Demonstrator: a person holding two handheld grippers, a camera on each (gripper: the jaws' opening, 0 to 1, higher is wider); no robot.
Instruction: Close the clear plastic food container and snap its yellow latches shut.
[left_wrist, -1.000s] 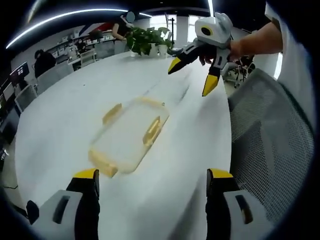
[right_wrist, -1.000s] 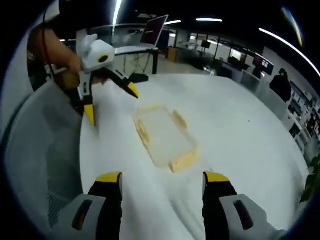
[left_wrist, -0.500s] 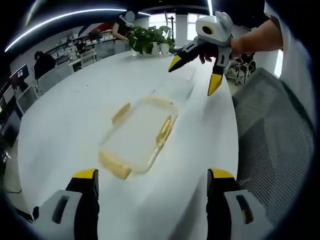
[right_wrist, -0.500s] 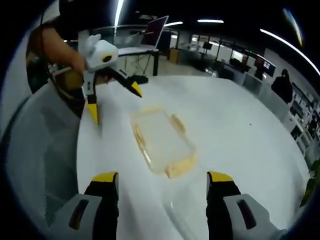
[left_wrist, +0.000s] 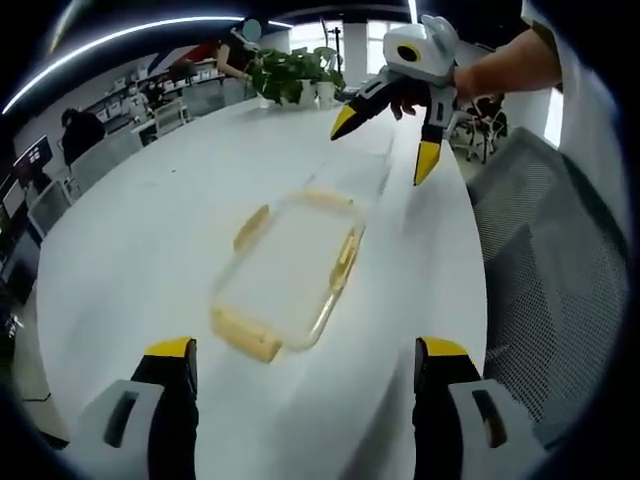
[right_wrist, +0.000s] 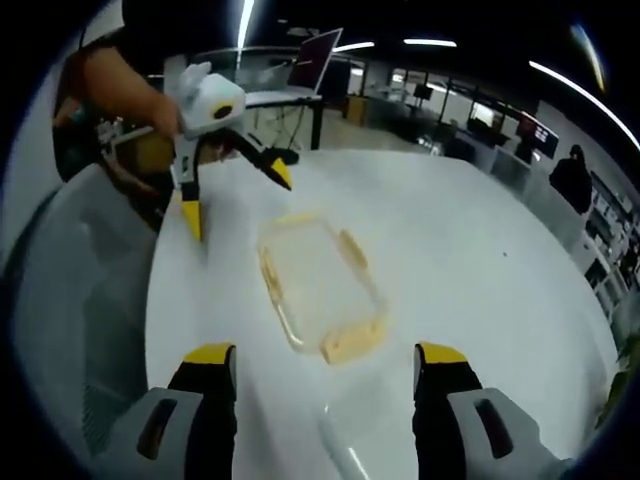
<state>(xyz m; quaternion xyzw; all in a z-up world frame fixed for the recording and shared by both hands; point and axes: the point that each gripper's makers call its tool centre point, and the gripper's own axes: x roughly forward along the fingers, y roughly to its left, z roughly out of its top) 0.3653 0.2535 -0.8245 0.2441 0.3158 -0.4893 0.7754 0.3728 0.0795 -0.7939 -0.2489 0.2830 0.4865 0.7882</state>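
Clear plastic food container (left_wrist: 290, 268) lies flat on the white tabletop (left_wrist: 130, 240), yellow latches (left_wrist: 246, 334) along its edges; left gripper (left_wrist: 305, 385) spread wide, nothing held, hovering near the container's short end; right gripper (right_wrist: 325, 390) likewise released and empty above the opposite end; a mesh chair (left_wrist: 540, 260) stands beside the tabletop.

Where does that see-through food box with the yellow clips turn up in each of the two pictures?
Left gripper view: food box lies centre, on the white table, ahead of the open jaws.
Right gripper view: food box lies centre, just left of the middle.
Shared landmark: the yellow clips along its edges.
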